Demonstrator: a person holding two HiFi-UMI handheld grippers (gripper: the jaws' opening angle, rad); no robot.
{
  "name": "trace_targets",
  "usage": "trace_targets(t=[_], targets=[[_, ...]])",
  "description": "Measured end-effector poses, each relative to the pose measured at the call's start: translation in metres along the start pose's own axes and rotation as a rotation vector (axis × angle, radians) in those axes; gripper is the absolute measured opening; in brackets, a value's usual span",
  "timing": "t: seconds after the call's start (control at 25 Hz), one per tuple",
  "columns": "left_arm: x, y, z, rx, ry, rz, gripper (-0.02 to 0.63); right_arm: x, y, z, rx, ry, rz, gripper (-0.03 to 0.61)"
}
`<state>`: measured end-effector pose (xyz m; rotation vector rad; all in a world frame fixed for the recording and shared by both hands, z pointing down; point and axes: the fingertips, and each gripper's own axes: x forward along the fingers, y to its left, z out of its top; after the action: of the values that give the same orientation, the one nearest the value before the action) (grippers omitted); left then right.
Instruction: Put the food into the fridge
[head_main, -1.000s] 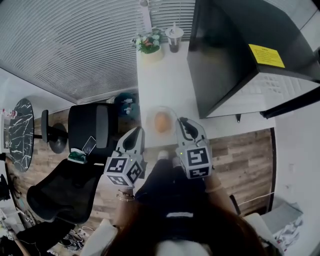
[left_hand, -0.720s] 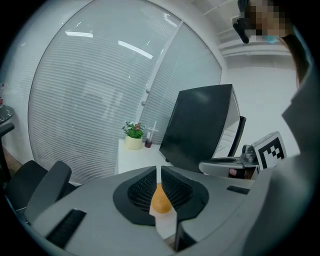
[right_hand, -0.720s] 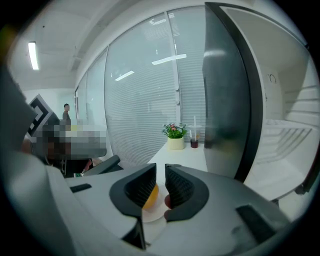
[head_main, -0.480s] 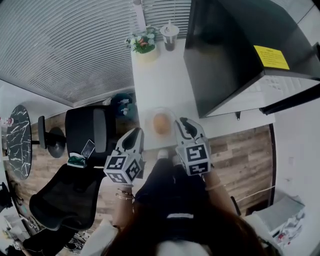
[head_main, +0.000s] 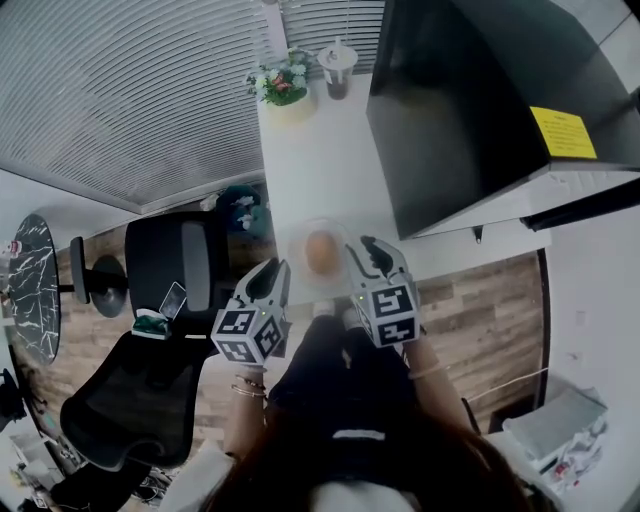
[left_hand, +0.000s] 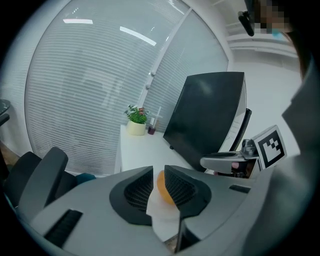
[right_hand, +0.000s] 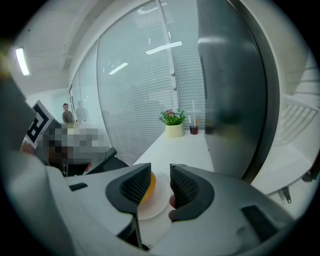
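Both grippers have just been opening their jaws. The left gripper (left_hand: 159, 172) stands part-way apart and the right gripper (right_hand: 160, 172) wider, and neither has hold of anything. Through each gap you see the food (head_main: 320, 250), a round orange piece, sitting beyond the tips on its white plate (head_main: 303, 270). So nothing is gripped yet. This looks like the set-up for a two-sided pickup of the plate, one gripper on either side of it.

The plate sits near the front edge of a long white worktop (head_main: 320, 160). The black fridge (head_main: 450, 100) is just beside it on the right, with a yellow sticker (head_main: 563, 132) on top. At the far end are a potted plant (head_main: 282, 85) and a drink cup (head_main: 337, 65). Window blinds (head_main: 130, 90) run along the left, and a black office chair (head_main: 180, 260) stands on the wood floor (head_main: 480, 300).
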<state>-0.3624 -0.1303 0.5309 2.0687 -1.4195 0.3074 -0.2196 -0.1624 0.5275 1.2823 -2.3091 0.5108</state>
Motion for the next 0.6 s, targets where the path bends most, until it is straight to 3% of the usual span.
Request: trace_targets(t=[0.6], targets=[[0.017, 0.025, -0.025, -0.062, 0.073, 0.017, 0.098, 0.028, -0.004, -0.033, 0.045, 0.111, 0.012, 0.130]])
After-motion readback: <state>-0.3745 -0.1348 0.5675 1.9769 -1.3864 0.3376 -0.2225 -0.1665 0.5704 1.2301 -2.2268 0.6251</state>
